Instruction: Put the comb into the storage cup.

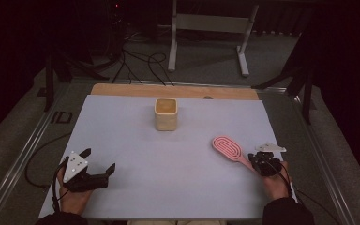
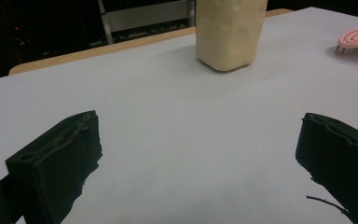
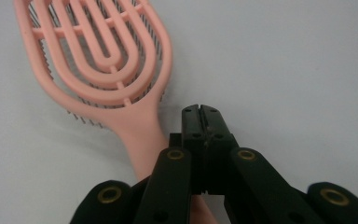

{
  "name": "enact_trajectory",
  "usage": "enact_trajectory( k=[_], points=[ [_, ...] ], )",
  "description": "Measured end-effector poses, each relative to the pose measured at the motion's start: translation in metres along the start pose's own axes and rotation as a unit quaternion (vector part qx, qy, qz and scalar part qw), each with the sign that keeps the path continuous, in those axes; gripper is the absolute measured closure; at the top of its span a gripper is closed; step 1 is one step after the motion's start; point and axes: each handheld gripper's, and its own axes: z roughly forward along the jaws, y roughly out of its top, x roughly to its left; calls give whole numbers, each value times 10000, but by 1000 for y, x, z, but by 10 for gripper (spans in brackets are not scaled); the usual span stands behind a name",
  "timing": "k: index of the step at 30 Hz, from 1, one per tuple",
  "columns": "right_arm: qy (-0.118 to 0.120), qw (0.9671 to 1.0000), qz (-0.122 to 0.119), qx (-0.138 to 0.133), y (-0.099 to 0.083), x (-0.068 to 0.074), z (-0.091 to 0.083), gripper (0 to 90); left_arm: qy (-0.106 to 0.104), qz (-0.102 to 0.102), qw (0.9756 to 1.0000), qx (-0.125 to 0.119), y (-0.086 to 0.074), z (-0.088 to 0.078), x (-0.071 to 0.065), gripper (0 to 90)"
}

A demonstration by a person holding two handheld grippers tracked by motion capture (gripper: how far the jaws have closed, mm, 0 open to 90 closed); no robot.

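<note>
A pink plastic hairbrush with a looped, vented oval head (image 1: 228, 148) lies flat on the white-covered bench (image 1: 168, 159), toward its right side, bristles down. Its head points up and left in the high view and its handle runs down toward the person's right hand. The right gripper (image 1: 264, 161) sits over the end of that handle. In the right gripper view its black fingers (image 3: 200, 122) are pressed together with no gap between them, and the brush handle passes beneath and to the left of them rather than between them; whether they touch the handle cannot be told.

The left gripper (image 1: 98, 161) rests low at the near left part of the bench, held in the person's left hand, with a grey three-cornered plate on top. Its fingers (image 2: 58, 161) are spread wide, with bare bench surface between them.

A cream-coloured, square-mouthed container (image 1: 166, 114) stands upright near the far middle of the bench, well apart from both grippers and from the brush.
</note>
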Motion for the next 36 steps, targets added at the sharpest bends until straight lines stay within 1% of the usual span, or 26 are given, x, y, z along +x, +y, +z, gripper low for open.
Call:
enact_trajectory(
  k=[2, 5, 6, 7, 8, 9, 10, 11, 12, 13, 16, 18, 20, 22, 24, 27, 28, 30, 32, 35, 36],
  points=[
    [-30, 9999, 39, -164, 0, -1, -3, 897, -1, 0, 10000, 1, 0, 0, 0, 6],
    [-13, 9985, 96, -545, 0, -3, -13, 865, 5, 4, 10000, 2, 0, 0, 0, 6],
    [-13, 9985, 96, -545, 0, -3, -13, 865, 12, 2, 10000, -8, 0, 0, 0, 6],
    [12, 9973, 94, -730, 0, -3, -17, 853, 17, 7, 10000, -14, 0, 0, 1, 6],
    [47, 9953, 103, -961, 2, -3, -24, 830, 21, -1, 10000, -32, 0, -1, 1, 5],
    [47, 9953, 103, -961, 2, -3, -24, 830, 21, -1, 10000, -32, 0, -1, 1, 6],
    [161, 9923, 132, -1219, 3, 0, -31, 770, 33, -5, 10000, -46, 1, -1, 1, 5],
    [161, 9923, 132, -1219, 3, 0, -31, 770, 33, -5, 10000, -46, 1, -1, 1, 6],
    [214, 9910, 121, -1313, 3, 1, -34, 737, 33, -5, 10000, -46, 1, -1, 1, 6],
    [348, 9869, 85, -1573, 3, 6, -41, 659, 31, 12, 10000, -88, 2, -1, 1, 6],
    [578, 9814, 93, -1828, 2, 13, -49, 561, 34, 45, 9999, -137, 4, -1, 1, 5],
    [630, 9784, 147, -1966, 0, 19, -54, 478, 32, 58, 9999, -155, 6, 0, 1, 5],
    [669, 9745, 221, -2129, -2, 23, -59, 399, 14, 77, 9998, -160, 8, 1, 1, 5],
    [687, 9712, 262, -2267, -4, 28, -64, 317, 12, 146, 9998, -152, 11, 2, 1, 5],
    [688, 9677, 288, -2409, -5, 33, -69, 251, 8, 155, 9997, -192, 15, 3, 1, 5],
    [714, 9643, 220, -2542, -7, 40, -75, 230, 14, 171, 9996, -217, 17, 4, 2, 5],
    [714, 9637, 172, -2566, -7, 43, -76, 226, 3, 169, 9996, -208, 18, 5, 2, 5],
    [713, 9634, 153, -2580, -8, 45, -77, 224, -7, 177, 9996, -216, 18, 6, 2, 5],
    [760, 9623, 198, -2603, -12, 47, -77, 209, -3, 183, 9995, -246, 18, 7, 1, 5],
    [794, 9625, 229, -2582, -14, 48, -77, 200, -9, 193, 9994, -300, 17, 6, 1, 5],
    [891, 9622, 272, -2560, -16, 48, -76, 200, -10, 194, 9992, -361, 15, 5, 1, 6]
  ],
)
